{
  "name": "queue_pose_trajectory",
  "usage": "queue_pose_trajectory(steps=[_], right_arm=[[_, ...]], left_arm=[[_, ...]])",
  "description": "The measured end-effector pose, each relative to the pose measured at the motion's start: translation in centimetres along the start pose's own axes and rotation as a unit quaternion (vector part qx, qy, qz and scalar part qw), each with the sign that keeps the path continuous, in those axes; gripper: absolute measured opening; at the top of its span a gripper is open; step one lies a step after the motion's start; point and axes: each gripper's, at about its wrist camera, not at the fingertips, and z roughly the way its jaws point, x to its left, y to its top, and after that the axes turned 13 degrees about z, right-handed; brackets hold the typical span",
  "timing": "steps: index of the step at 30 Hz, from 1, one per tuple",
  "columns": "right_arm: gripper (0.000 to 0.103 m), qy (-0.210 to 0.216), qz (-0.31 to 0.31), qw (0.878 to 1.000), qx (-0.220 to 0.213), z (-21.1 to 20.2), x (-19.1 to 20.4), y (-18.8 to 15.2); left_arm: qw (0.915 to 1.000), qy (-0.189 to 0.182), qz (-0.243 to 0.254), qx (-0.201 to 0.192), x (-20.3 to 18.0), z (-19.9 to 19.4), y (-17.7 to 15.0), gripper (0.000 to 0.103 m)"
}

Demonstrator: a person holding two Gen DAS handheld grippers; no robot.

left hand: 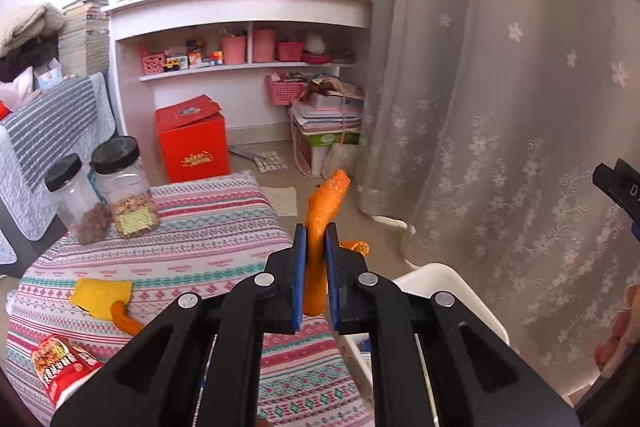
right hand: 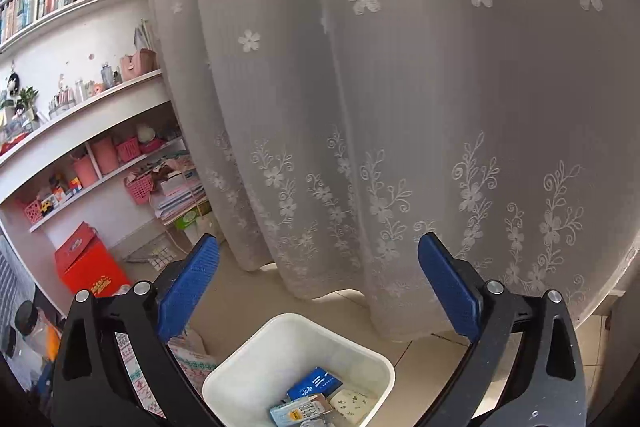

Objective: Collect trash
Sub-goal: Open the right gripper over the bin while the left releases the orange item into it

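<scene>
My left gripper (left hand: 316, 231) is shut on a long orange peel strip (left hand: 326, 201), which sticks up past the fingertips over the table's right edge. The white trash bin (left hand: 440, 273) shows just beyond, to the right. On the patterned tablecloth (left hand: 208, 227) lie a yellow scrap (left hand: 100, 293), a second orange peel (left hand: 126, 321) and a red snack packet (left hand: 64, 367). My right gripper (right hand: 318, 255) stands open with nothing between its blue pads, above the white trash bin (right hand: 288, 319). Inside the bin lie a blue packet (right hand: 316, 383) and other wrappers.
Two black-lidded plastic jars (left hand: 124, 187) stand at the table's far left. A lace curtain (left hand: 500, 107) hangs close behind the bin. A red box (left hand: 192, 147), white shelves (left hand: 240, 11) and stacked papers sit on the floor side. A hand (left hand: 620, 331) shows at the right edge.
</scene>
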Motion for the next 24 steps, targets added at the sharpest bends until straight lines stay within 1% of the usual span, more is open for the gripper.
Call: queue_pose_trajectory(steps=[7,9,11,12,13,15,17,18,19,20,22,24], right_arm=[[0.096,-0.019,0.045,0.999,-0.006,0.7,-2.4,1.7],[0.096,-0.023,0.053,0.998,-0.007,0.8,-2.9,2.0],[0.096,-0.026,0.059,0.998,-0.009,0.9,-3.3,2.3],[0.096,-0.028,0.06,0.998,-0.011,0.9,-3.4,2.3],[0.096,-0.03,0.061,0.998,-0.013,0.9,-3.5,2.4],[0.096,-0.032,0.06,0.998,-0.015,0.8,-3.5,2.3],[0.096,-0.032,0.057,0.998,-0.016,0.7,-3.3,2.3],[0.096,-0.032,0.056,0.998,-0.016,0.7,-3.2,2.2],[0.096,-0.032,0.056,0.998,-0.017,0.6,-3.0,2.1],[0.096,-0.032,0.054,0.998,-0.017,0.5,-2.9,2.0],[0.096,-0.03,0.049,0.998,-0.017,0.3,-2.4,1.8],[0.096,-0.027,0.042,0.999,-0.015,0.2,-1.7,1.4]], left_arm=[[0.9966,-0.078,0.011,0.023,-5.6,2.2,0.7,0.012],[0.9934,-0.109,0.012,0.033,-7.0,2.6,1.0,0.012],[0.9888,-0.141,0.017,0.044,-8.3,3.0,1.2,0.017],[0.9872,-0.152,0.02,0.045,-8.8,3.0,1.2,0.031],[0.9866,-0.156,0.024,0.042,-9.3,2.9,1.2,0.052],[0.988,-0.148,0.035,0.029,-9.8,2.2,1.2,0.063],[0.9892,-0.136,0.051,0.023,-10.0,1.7,1.3,0.065],[0.9901,-0.127,0.055,0.023,-9.9,1.6,1.3,0.068],[0.9915,-0.114,0.057,0.024,-9.6,1.5,1.3,0.071],[0.9932,-0.099,0.056,0.025,-9.2,1.4,1.4,0.073],[0.9959,-0.073,0.047,0.027,-7.7,1.4,1.5,0.078],[0.9982,-0.038,0.036,0.028,-6.1,1.2,1.5,0.084]])
